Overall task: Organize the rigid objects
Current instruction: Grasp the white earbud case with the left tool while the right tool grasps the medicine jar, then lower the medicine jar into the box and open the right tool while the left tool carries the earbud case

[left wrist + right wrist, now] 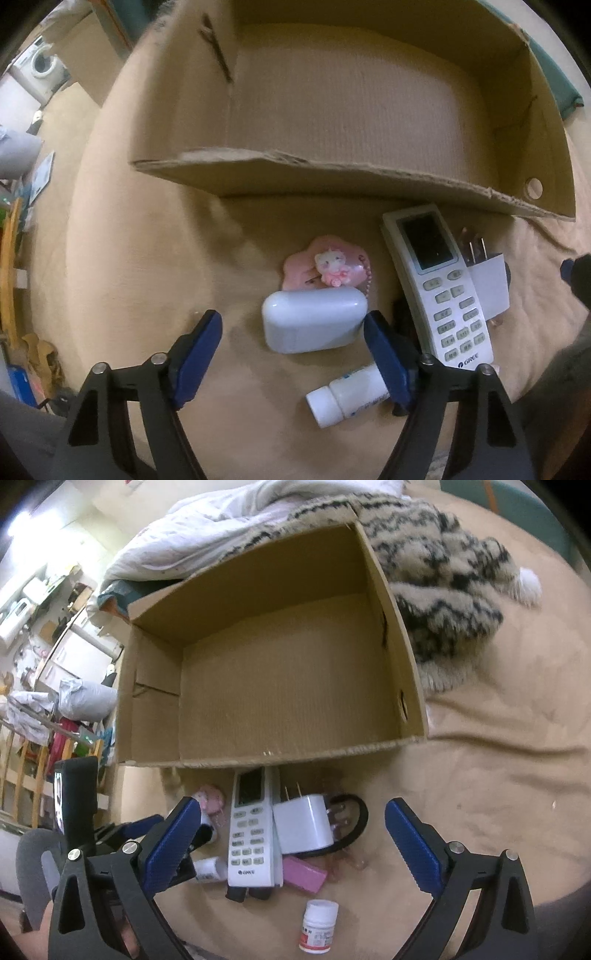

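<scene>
Both tongs wide, holding nothing.
I see left tongs (293,332) flanking the white case (314,319); right tongs (291,827) over the remote (250,830).

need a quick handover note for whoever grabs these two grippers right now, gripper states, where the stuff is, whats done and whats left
Left gripper: open, empty, fingers either side of the pale blue case on the bed.
Right gripper: open, empty, above the white charger.
Cardboard box: open, nothing inside it.
In front of the box: remote, pink keychain, white bottle lying on its side, pink block, a second bottle with a red label nearest the right gripper, and a black cable behind the charger.
Done: nothing boxed yet.
Left: presumably move every item into the box; the blue case looks like the next grasp.
</scene>
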{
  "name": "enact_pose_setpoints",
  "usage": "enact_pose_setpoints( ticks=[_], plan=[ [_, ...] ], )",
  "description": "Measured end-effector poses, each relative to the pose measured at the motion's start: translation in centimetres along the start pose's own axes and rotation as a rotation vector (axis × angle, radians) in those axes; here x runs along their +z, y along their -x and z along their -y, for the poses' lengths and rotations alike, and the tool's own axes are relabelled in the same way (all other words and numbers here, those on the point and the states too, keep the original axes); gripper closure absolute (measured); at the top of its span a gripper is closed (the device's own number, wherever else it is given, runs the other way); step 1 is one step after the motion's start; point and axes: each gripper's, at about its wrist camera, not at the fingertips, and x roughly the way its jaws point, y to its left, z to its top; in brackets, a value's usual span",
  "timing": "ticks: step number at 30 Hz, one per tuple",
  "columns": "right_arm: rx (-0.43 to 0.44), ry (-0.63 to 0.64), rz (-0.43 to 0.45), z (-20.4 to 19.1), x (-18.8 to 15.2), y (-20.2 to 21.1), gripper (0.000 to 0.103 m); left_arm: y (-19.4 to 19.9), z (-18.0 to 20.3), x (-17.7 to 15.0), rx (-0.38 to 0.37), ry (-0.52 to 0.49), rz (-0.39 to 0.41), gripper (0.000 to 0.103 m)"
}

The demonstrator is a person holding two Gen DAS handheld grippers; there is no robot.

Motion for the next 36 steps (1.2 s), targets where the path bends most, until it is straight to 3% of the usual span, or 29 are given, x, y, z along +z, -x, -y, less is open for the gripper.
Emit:
enact_pose_setpoints(
  ticks=[4, 5, 7, 12, 14, 16, 19, 29, 36],
  plan=[
    [0.009, -0.068, -0.113, 1.4, -2.0, -0.3, 0.0, -1.1, 0.0, 0.4, -0.042, 0.022, -0.018, 0.048],
    [0.013, -0.087, -0.151, 1.6, -2.6, -0.5, 0.007, -1.1, -0.1, 0.4, -0.05, 0.029, -0.021, 0.052],
    [0.013, -0.126, -0.239, 2.1, -4.2, -1.3, 0.025, -1.5, -0.3, 0.6, -0.055, 0.035, -0.024, 0.052],
    [-0.051, -0.1, -0.331, 1.3, -6.2, -3.3, 0.03, -1.4, -0.5, 0.9, -0.07, 0.046, -0.026, 0.052],
    [-0.06, -0.073, -0.374, 0.6, -7.0, -4.7, 0.044, -0.9, -1.6, 0.9, -0.076, 0.06, -0.023, 0.052],
    [-0.067, -0.065, -0.404, 0.3, -7.6, -5.9, 0.046, 0.0, -2.6, 0.7, -0.077, 0.078, -0.02, 0.052],
    [-0.097, -0.034, -0.353, -0.2, -7.3, -5.2, 0.075, 0.7, -3.9, 0.2, -0.086, 0.111, -0.02, 0.052],
    [0.026, -0.062, -0.067, -0.4, -5.4, 0.6, 0.075, 1.0, -6.4, -2.0, -0.018, 0.126, 0.022, 0.052],
    [0.023, -0.019, 0.053, -0.5, -3.4, 2.6, 0.075, 3.3, -5.4, -2.7, 0.042, 0.077, 0.089, 0.052]
  ],
)
